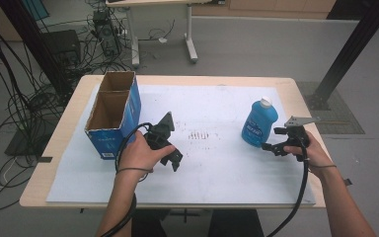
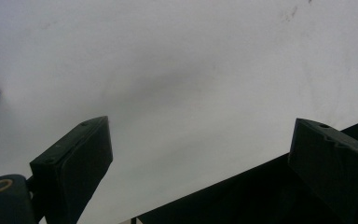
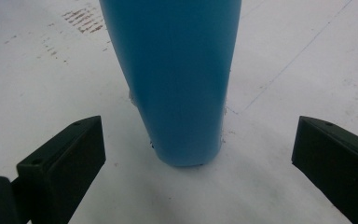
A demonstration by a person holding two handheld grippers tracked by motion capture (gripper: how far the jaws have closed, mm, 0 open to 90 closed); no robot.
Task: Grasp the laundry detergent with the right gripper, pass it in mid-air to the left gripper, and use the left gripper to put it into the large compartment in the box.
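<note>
Right gripper (image 3: 193, 163) jaws spread wide, nothing held; upright blue plastic bottle with white cap (image 1: 259, 121) standing on the white table sheet (image 1: 217, 163) straight ahead, centred on the gap, apparently just short of the fingertips. Left gripper (image 2: 200, 154) also wide, empty, over bare sheet; open blue cardboard box (image 1: 113, 113) just beside it.

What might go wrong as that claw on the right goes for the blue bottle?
The blue bottle stands upright on a narrow base between the open jaws of the right gripper, untouched. If one jaw meets it first, it could tip over. Its smooth, tapering sides might also slip in a low grip.
</note>
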